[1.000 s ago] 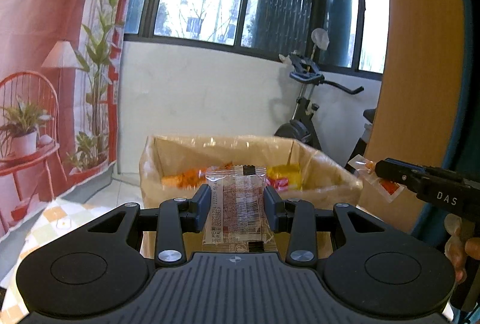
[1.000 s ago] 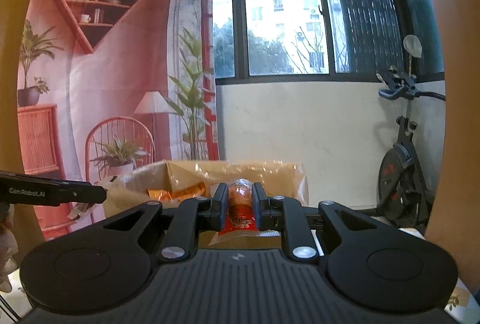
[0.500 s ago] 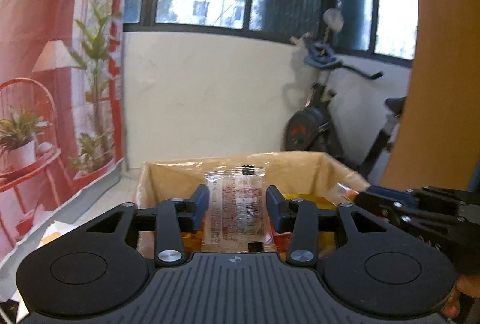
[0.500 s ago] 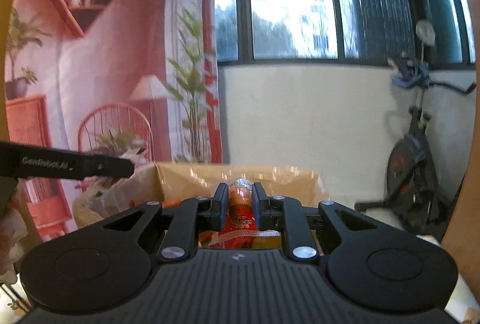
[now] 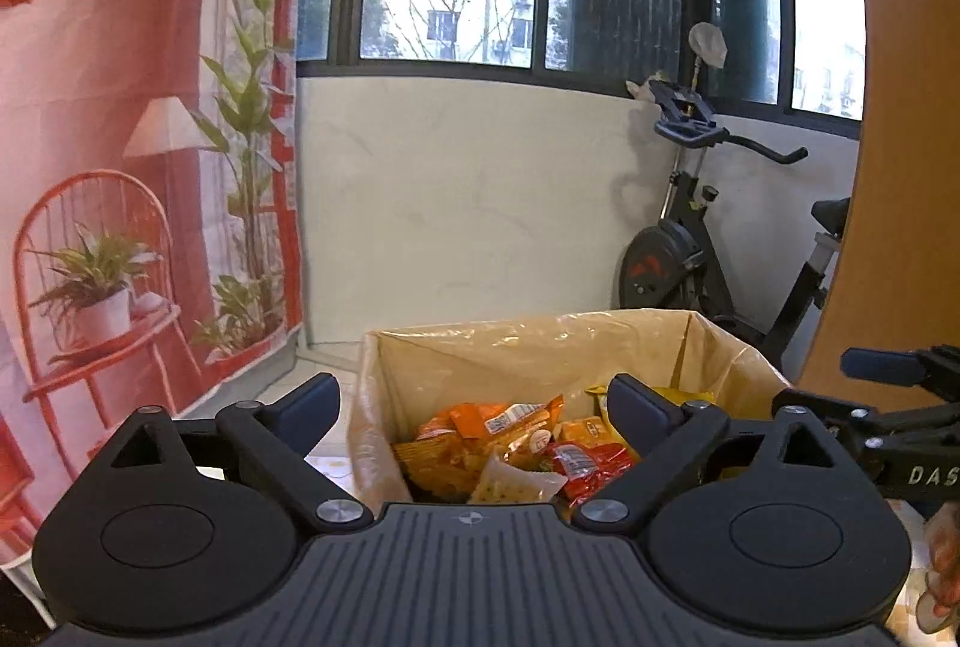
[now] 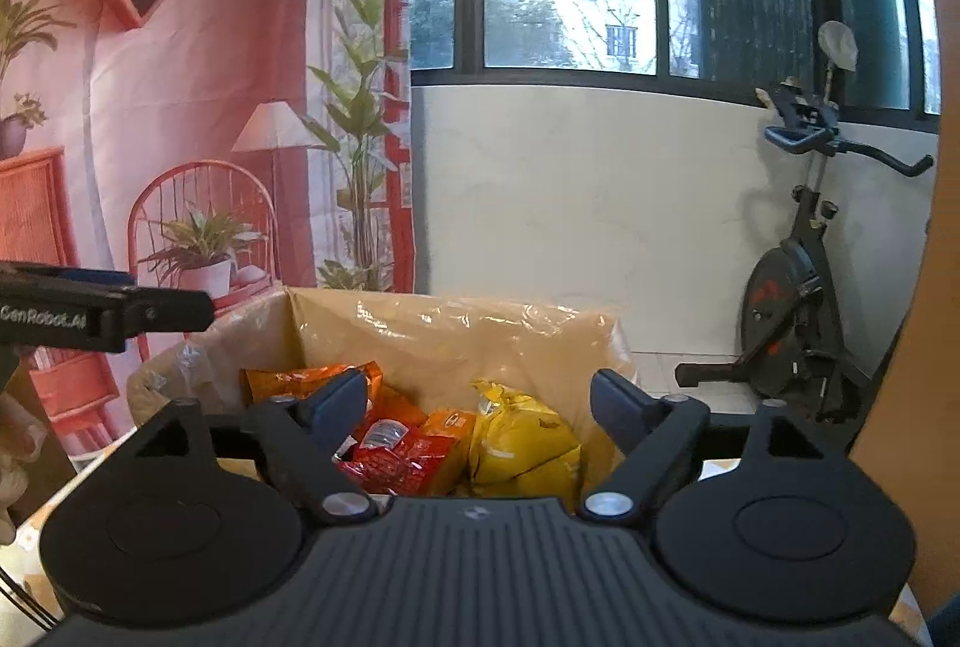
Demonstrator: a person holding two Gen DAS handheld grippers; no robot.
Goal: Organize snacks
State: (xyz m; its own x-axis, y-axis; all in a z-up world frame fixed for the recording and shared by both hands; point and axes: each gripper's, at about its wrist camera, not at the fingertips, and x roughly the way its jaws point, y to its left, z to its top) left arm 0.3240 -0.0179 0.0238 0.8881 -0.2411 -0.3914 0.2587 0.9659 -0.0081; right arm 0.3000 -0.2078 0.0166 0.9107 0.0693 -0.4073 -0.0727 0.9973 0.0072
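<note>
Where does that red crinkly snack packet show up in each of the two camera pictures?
Left wrist view: red crinkly snack packet lies in the lined cardboard box, lower right of centre.
Right wrist view: same packet, lower centre-left, beside the yellow bag.
Shared landmark: black exercise bike.

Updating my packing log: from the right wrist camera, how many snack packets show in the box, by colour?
Orange packets: 2
Red packet: 1
Yellow packet: 1
Total: 4 showing in the box; part of the pile is hidden, so there may be more.
</note>
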